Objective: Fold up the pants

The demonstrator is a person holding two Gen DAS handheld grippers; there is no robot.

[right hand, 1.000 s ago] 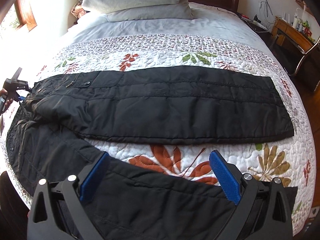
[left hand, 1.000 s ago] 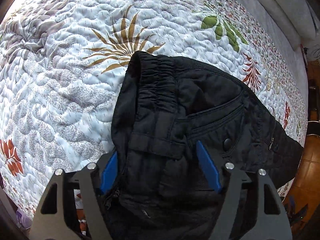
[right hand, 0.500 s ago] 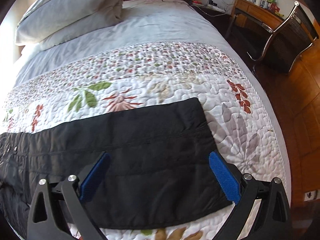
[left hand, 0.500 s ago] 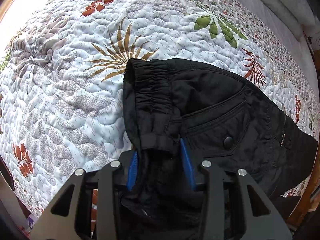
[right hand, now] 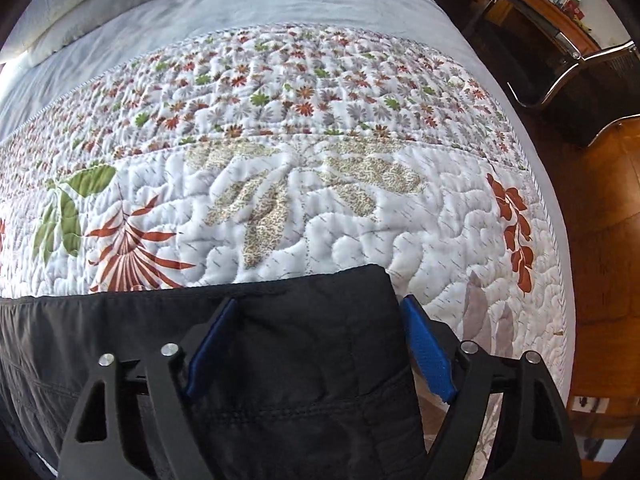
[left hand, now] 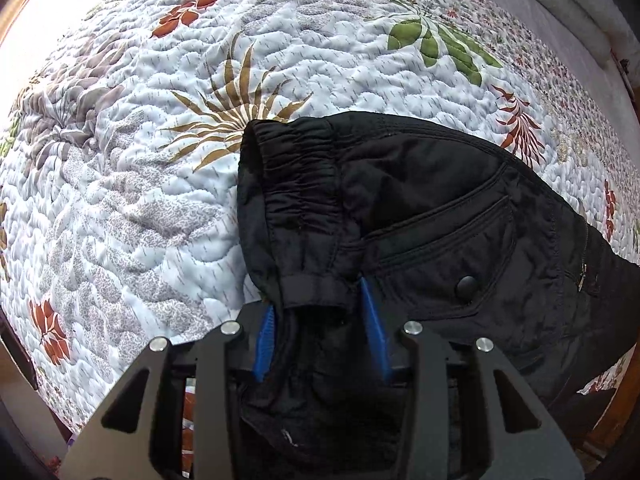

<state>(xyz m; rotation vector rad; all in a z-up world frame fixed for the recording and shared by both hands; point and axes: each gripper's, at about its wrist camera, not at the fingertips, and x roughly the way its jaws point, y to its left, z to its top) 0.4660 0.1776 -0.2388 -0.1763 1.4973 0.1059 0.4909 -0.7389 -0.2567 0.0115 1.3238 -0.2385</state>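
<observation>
Now pinching the bunched waistband point(left hand: 296, 184) of the pants point(left hand: 432, 216) with the left claw point(left hand: 320, 344), narrowed from its spread of a second ago, on the bed's quilt point(left hand: 132, 184). Straddling the leg cuff point(right hand: 320, 320) with the right claw point(right hand: 320, 340), partly spread, lowered from hovering. Judging both ends ready for lifting and folding.

pants point(left hand: 420, 208): black cloth (faint sheen) | quilt point(left hand: 140, 160): puckered stitched cloth
</observation>
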